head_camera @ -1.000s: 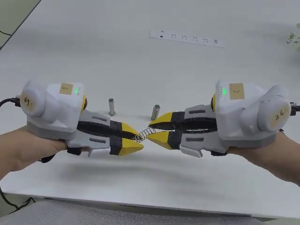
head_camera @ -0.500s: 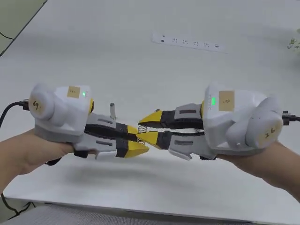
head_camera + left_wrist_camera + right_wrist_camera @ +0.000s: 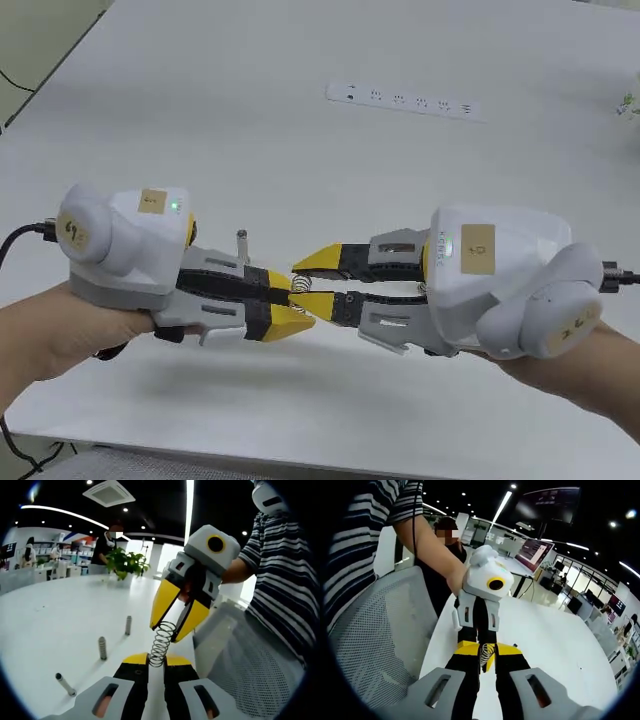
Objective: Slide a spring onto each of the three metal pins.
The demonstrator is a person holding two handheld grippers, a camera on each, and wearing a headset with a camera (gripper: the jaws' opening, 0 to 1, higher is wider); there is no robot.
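Hanging in the air between the 2 grippers, the spring [image 3: 161, 642] is being handed over or re-gripped, I judge, rather than threaded onto anything. The left gripper [image 3: 156, 659] is pinching 1 end of it, jaws drawn together on the coil, so the rest is sticking out free towards the other hand. The right gripper [image 3: 300, 281] is facing it nose to nose, its yellow jaws standing apart with the spring's free end between them, not clamped as far as I can tell; that spread is probably giving room to take the coil by its sides. Both are hovering above the worktop [image 3: 300, 120], clear of its surface. In the left gripper view, 3 metal pins are standing in a row on the worktop: the far pin [image 3: 128, 625] and the near pin [image 3: 65, 684] are looking bare, while the middle pin [image 3: 102, 647] is looking ribbed, as though a spring is already sitting on it. By that reading, 2 pins are waiting.
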